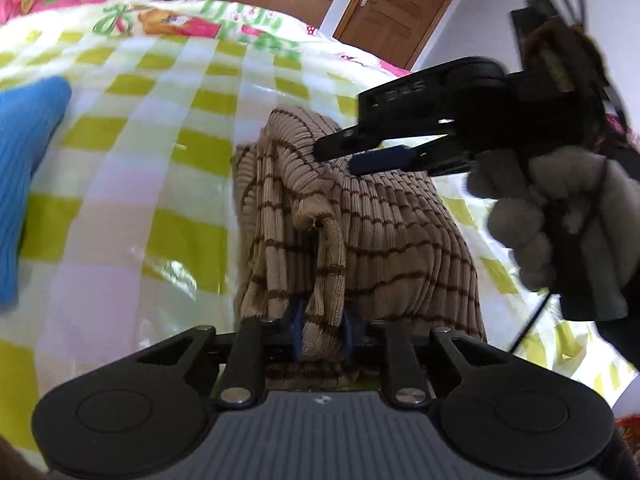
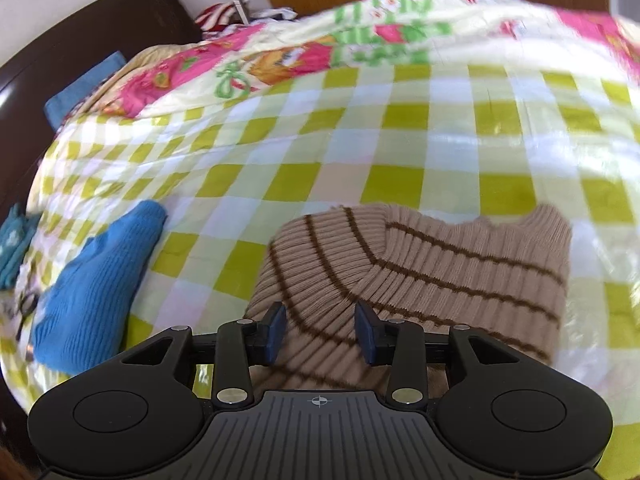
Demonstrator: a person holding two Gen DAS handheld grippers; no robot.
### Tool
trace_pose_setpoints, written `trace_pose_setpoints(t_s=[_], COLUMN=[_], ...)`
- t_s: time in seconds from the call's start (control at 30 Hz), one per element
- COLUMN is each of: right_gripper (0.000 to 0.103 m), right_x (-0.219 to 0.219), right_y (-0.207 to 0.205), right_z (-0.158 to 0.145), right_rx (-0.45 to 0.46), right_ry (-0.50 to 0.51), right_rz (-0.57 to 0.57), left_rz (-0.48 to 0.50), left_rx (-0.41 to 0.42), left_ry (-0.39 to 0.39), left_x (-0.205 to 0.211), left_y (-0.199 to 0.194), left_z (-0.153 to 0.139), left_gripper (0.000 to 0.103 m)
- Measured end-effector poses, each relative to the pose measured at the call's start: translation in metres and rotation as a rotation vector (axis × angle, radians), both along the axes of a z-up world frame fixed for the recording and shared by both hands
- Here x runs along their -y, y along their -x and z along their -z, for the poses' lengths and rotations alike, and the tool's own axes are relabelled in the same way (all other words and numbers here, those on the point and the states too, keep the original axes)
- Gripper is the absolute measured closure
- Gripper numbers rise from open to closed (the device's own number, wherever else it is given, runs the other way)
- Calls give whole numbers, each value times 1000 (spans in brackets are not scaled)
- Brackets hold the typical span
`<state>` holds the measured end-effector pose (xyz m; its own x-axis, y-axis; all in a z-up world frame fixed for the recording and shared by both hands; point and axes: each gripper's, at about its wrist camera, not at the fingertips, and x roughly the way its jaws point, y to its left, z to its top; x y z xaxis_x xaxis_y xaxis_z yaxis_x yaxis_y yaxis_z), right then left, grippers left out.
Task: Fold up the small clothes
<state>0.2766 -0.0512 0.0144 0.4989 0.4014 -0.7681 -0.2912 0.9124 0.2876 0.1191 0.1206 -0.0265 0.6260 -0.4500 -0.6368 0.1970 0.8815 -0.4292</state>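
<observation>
1. A checked yellow-green and white bedspread (image 2: 400,152) fills most of both views, with a pink cartoon print along its upper edge.
2. A tan sweater (image 1: 400,240) with thin brown stripes lies bunched at centre frame in the left wrist view; in the right wrist view it sits at lower centre to lower right, spread flatter on the bedspread.
3. A blue knit garment (image 2: 96,288) lies on the bedspread at the lower left of the right wrist view, well apart from the sweater.
4. The left gripper (image 1: 322,334), at bottom centre of its view, is clenched on a fold of the sweater.
5. The right gripper (image 2: 320,332) hangs over the sweater with its jaws apart, nothing pinched; a gloved hand (image 1: 560,224) carries it at the right of the left wrist view.
</observation>
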Motion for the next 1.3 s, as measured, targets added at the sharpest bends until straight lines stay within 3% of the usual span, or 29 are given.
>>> trace_pose_setpoints(t_s=[0.13, 0.27, 0.4, 0.63, 0.8, 0.93, 1.3], right_gripper=[62, 83, 93, 94, 94, 94, 90], right_x=[-8, -16, -14, -31, -45, -51, -68], right_y=[-6, -4, -1, 17, 16, 11, 11], right_z=[18, 21, 13, -4, 2, 27, 23], right_rx=[-26, -6, -27, 90, 87, 44, 49], right_ry=[-3, 23, -22, -18, -14, 27, 104], right_rz=[48, 32, 15, -28, -45, -47, -67], left_rz=[4, -1, -14, -33, -13, -7, 4], left_rx=[11, 25, 30, 56, 49, 24, 20], left_ry=[-14, -4, 11, -6, -26, -16, -13], left_x=[4, 2, -2, -2, 1, -2, -6], left_y=[1, 2, 9, 15, 18, 17, 17], left_z=[-1, -4, -5, -7, 0, 5, 6], left_gripper=[71, 73, 73, 73, 73, 73, 73])
